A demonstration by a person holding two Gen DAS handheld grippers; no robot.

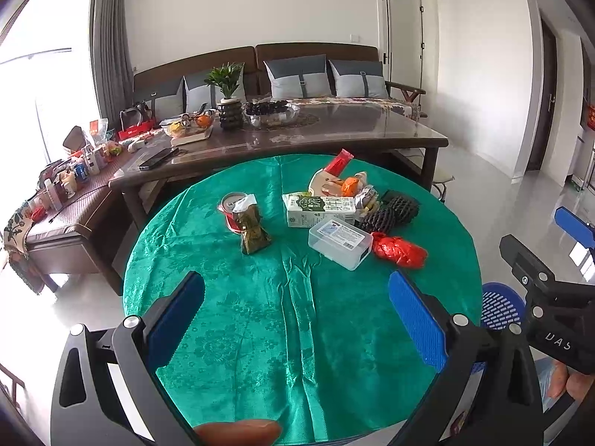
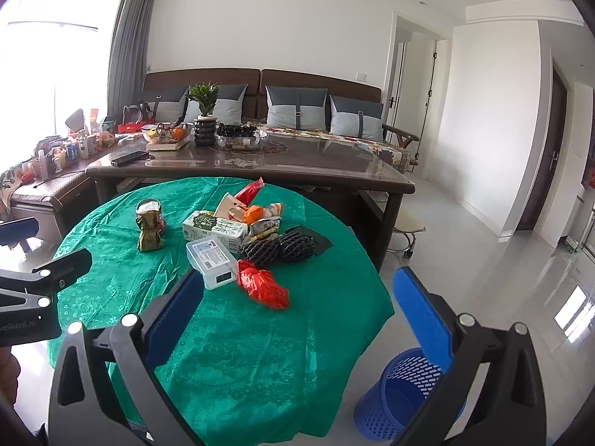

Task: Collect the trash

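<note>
I hold both hand-held grippers, left and right, wide and empty above the table. Trash there: one carton, one box, two nets, one red bag. One bin stands beside.

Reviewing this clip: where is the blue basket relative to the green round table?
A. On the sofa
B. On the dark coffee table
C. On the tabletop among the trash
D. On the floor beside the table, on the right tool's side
D. The right wrist view shows the blue basket standing on the floor by the edge of the table, below the open right tool; the trash lies on the tabletop.
</note>
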